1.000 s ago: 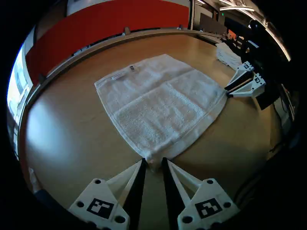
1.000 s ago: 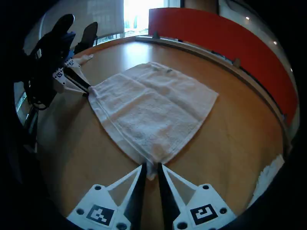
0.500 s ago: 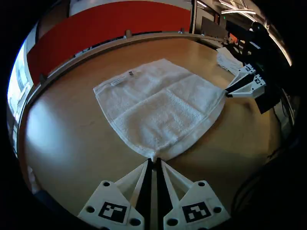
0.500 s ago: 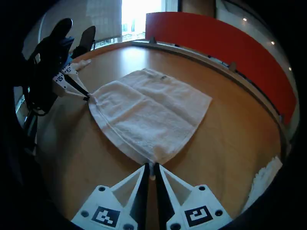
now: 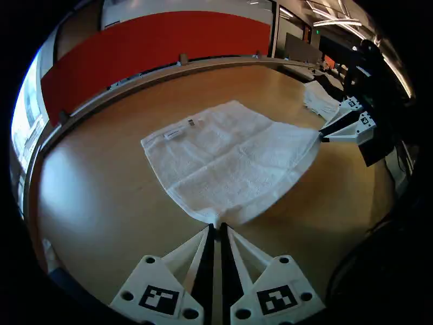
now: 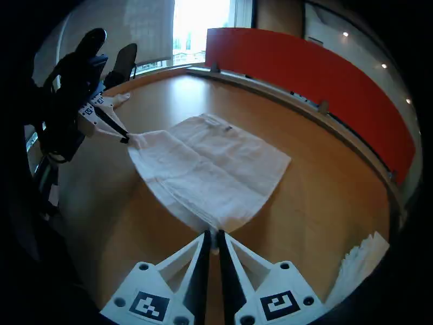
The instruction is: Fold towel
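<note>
Left gripper (image 5: 217, 227) pinching one near corner of towel (image 5: 227, 157), fingers closed on the cloth; right gripper (image 6: 214, 238) pinching the other. Towel lying on table (image 5: 97, 216), spreading ahead of both. Held edge running gripper to gripper, free edge lying farthest off.

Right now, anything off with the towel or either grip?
Nothing stands out. The left gripper and right gripper each pinch a near corner of the towel; its far edge lies flat on the table, no bunching.
</note>
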A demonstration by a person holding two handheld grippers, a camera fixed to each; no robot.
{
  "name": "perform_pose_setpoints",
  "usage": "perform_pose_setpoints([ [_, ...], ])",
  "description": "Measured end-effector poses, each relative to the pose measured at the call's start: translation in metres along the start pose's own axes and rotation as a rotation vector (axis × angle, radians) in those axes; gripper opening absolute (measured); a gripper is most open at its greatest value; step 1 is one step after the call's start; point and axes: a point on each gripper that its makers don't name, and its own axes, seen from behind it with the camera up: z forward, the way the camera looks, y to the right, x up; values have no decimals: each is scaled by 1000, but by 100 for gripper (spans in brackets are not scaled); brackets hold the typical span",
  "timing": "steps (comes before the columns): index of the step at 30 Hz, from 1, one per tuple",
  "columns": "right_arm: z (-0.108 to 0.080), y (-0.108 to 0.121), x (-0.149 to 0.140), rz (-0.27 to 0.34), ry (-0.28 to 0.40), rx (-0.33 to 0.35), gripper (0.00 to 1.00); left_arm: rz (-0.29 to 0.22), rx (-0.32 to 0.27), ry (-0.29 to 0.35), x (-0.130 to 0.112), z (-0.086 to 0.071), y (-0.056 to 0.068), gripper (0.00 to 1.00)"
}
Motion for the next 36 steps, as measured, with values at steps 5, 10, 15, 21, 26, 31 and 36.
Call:
perform_pose_setpoints([
  [5, -15, 1, 10, -3, 13, -6, 11, -15, -7, 17, 13, -16, 4, 8],
  [10, -30, 0, 21, 7, 26, -6, 11, -43, -11, 34, 25, -34, 9, 8],
  [15, -44, -4, 32, 13, 37, 5, 11, -72, -11, 48, 36, -53, 11, 8],
  [21, -60, -12, 42, 7, 45, 25, 11, -99, -6, 60, 45, -71, 11, 8],
  [26, -70, -19, 48, 3, 46, 35, 11, -113, -6, 61, 48, -81, 10, 8],
  [31, -79, -25, 51, 13, 48, 41, 11, -115, -6, 52, 47, -87, 12, 8],
  [36, -87, -27, 51, 22, 46, 43, 11, -112, -12, 44, 46, -93, 16, 8],
])
